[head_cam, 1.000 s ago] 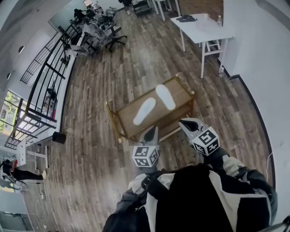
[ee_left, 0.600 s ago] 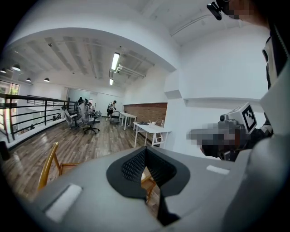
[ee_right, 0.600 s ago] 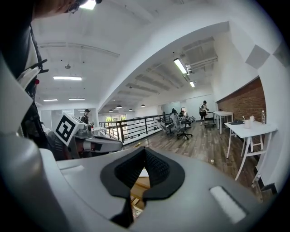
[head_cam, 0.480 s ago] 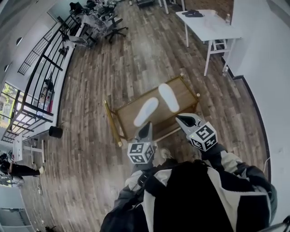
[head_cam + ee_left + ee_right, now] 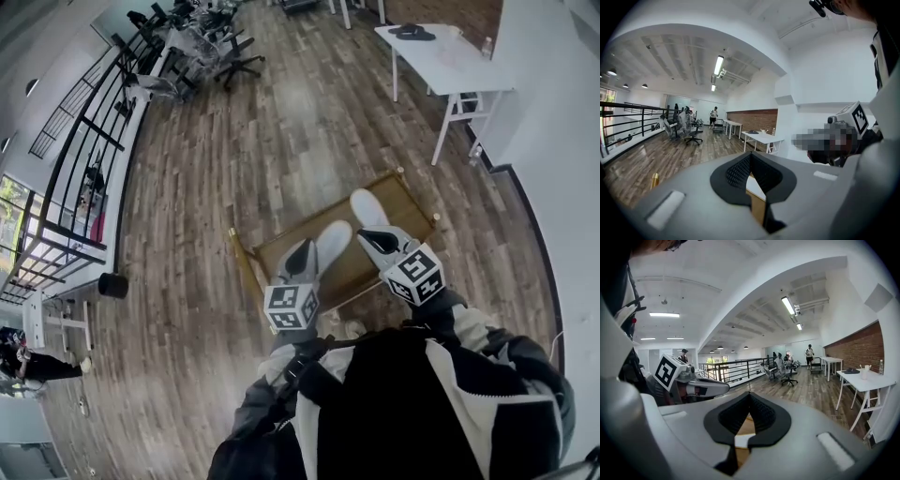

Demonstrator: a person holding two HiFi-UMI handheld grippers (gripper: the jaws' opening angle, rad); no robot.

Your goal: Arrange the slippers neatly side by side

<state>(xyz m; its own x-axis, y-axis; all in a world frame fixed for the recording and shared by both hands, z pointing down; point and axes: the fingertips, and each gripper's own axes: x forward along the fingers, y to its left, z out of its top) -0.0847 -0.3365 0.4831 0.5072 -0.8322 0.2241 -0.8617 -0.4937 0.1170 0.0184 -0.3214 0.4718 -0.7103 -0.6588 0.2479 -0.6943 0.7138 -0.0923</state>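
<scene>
- We are seeing both tools farther forward than a second ago. Then their tips were stopping short of the low wooden table; now they are overlapping its top in the head view.
- The left gripper is holding its jaws pressed together with nothing between them. Its own view is showing only a sliver of white slipper and tabletop below the closed pads.
- The right gripper is likewise closed tight and empty, riding beside the left with a gap between the two.
- We are not able to tell whether either tip is touching a slipper.
- The left slipper is lying on the tabletop, its near end hidden behind the left tool. Its long axis is slanting from near-left to far-right.
- The right slipper is lying just beside it, its near end under the right tool's tip and its far end close to the table's far edge. Its axis is slanting from near-right to far-left.
- The far ends are leaning toward each other without touching and the near ends are spreading apart, as they were a second ago. We cannot tell toe from heel.
- Open plank floor is running left of the table and beyond it; the wall is closing in on the right.
- Farther off, a white table is standing by that wall, with office chairs and a black railing at far left.
</scene>
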